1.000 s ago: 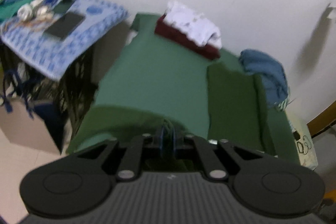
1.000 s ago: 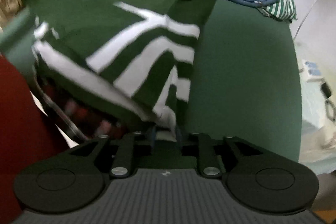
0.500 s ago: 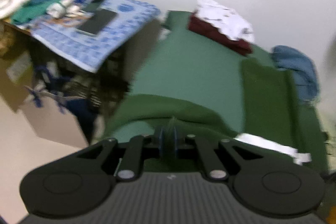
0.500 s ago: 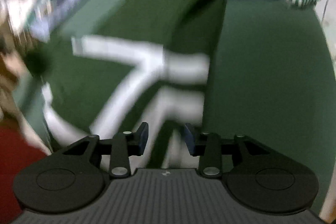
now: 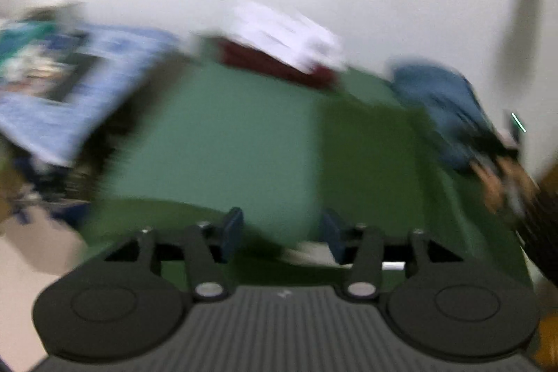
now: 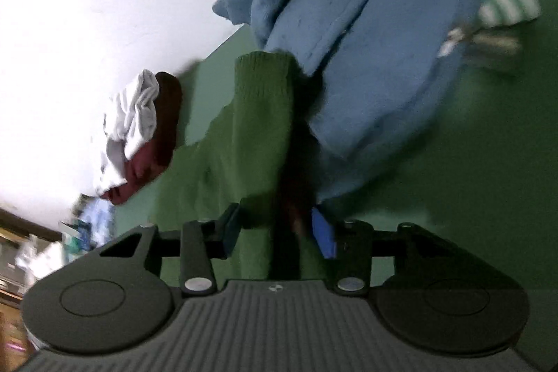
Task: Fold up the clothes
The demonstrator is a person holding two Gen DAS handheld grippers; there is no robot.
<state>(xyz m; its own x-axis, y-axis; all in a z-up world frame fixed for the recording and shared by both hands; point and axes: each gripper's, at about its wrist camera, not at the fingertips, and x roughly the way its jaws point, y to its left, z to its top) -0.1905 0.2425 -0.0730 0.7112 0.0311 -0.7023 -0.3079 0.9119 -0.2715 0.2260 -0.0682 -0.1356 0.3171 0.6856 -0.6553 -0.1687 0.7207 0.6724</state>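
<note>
While both grippers, left (image 5: 280,234) and right (image 6: 275,232), are opening and hold nothing, the sweater (image 6: 258,128) may unfold, or the right may snag the blue garment (image 6: 366,33).

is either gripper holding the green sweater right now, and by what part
Neither. The left gripper and right gripper are both opening, pads clear of the green sweater, which lies loose.

A bed (image 5: 226,142) with a green cover carries a dark green sweater (image 6: 258,128), a blue garment (image 6: 366,58) just beside it, and a maroon-and-white pile (image 6: 146,135) against the wall.
</note>
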